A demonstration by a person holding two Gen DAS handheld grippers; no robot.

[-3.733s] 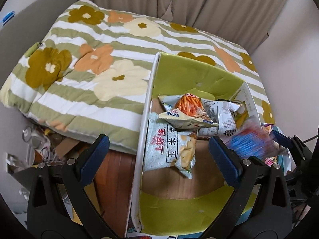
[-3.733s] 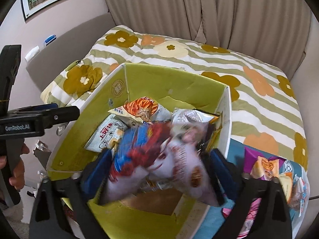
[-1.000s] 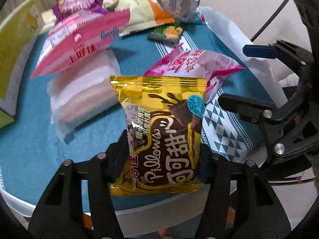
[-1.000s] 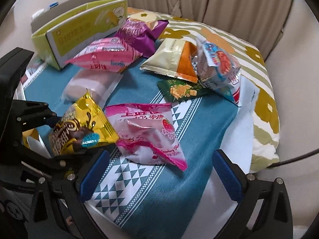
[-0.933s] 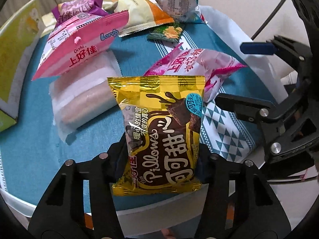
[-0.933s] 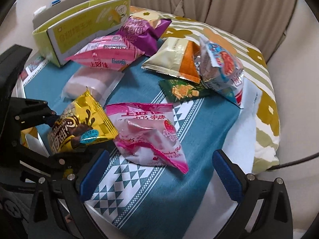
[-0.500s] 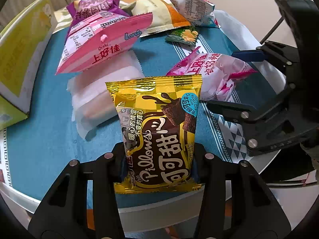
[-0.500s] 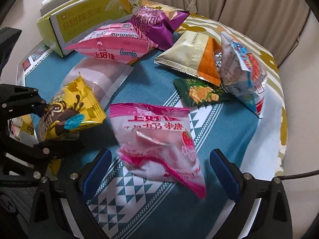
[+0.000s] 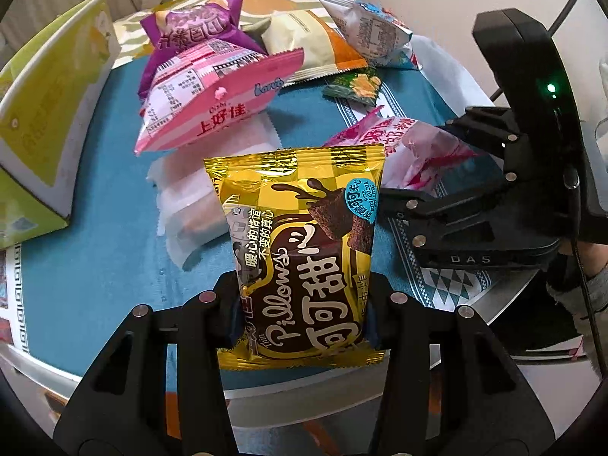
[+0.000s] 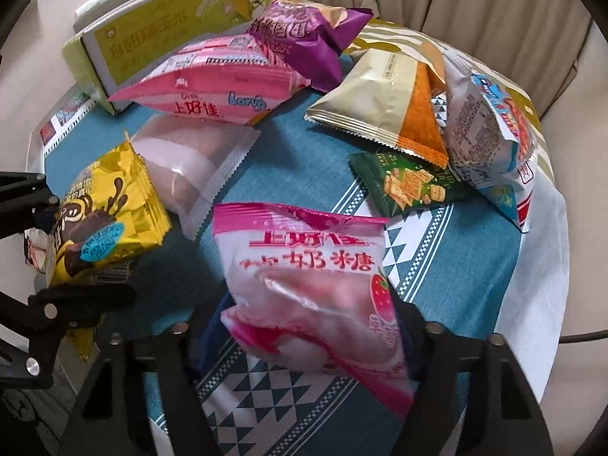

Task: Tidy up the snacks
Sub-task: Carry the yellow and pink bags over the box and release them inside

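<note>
Gripping a gold "Pillows" chocolate packet (image 9: 304, 250) at its lower half, the left gripper (image 9: 304, 317) holds it above the teal tablecloth (image 9: 95, 266). Right gripper (image 10: 307, 336): jaws closing on a pink strawberry candy bag (image 10: 311, 285); pad contact hidden. Behind: translucent wrapped packet (image 10: 197, 163), label unreadable; pink bag (image 10: 212, 87) marked "Oishi" and "Larvo"; purple bag (image 10: 304, 34); green box (image 10: 182, 15), partly hidden.

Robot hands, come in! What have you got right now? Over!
Left gripper shut on gold chocolate pack. Right gripper closing around pink strawberry candy bag. Nothing blocking; green box sits behind the other snacks.
</note>
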